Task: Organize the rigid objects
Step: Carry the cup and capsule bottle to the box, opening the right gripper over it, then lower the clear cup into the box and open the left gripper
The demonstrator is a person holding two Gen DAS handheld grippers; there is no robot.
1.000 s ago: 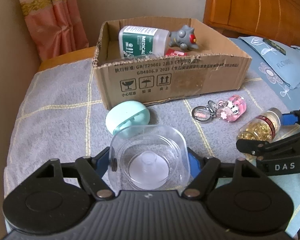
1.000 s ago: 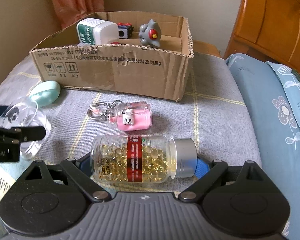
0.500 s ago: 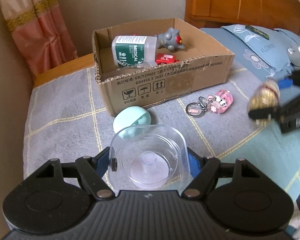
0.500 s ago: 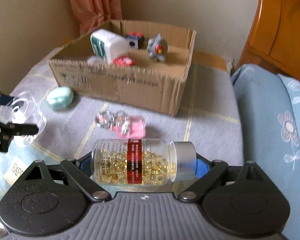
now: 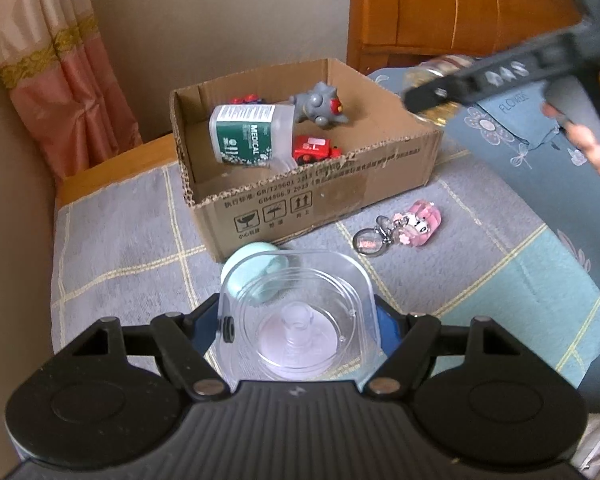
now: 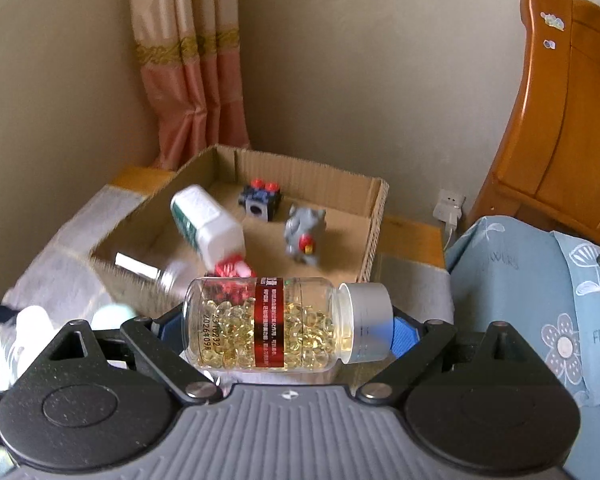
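My left gripper (image 5: 298, 326) is shut on a clear plastic container (image 5: 296, 316), held above the grey blanket. My right gripper (image 6: 288, 326) is shut on a capsule bottle (image 6: 276, 324) with a red label and grey cap, held sideways above the near right corner of the cardboard box (image 6: 374, 220). From the left wrist view the right gripper (image 5: 496, 76) is blurred above the box (image 5: 320, 200). The box holds a green-and-white medical bottle (image 5: 248, 136), a grey toy figure (image 5: 318, 104) and a red toy (image 5: 314, 148).
A mint round case (image 5: 252, 264) lies in front of the box. A pink keychain charm (image 5: 412, 226) lies on the blanket to the right. A blue flowered pillow (image 6: 560, 304), a wooden headboard (image 6: 568, 120) and a curtain (image 6: 188, 60) surround the area.
My right gripper has lifted the capsule bottle and carried it up over the box's right corner. My left gripper has risen with the clear container, still in front of the box.
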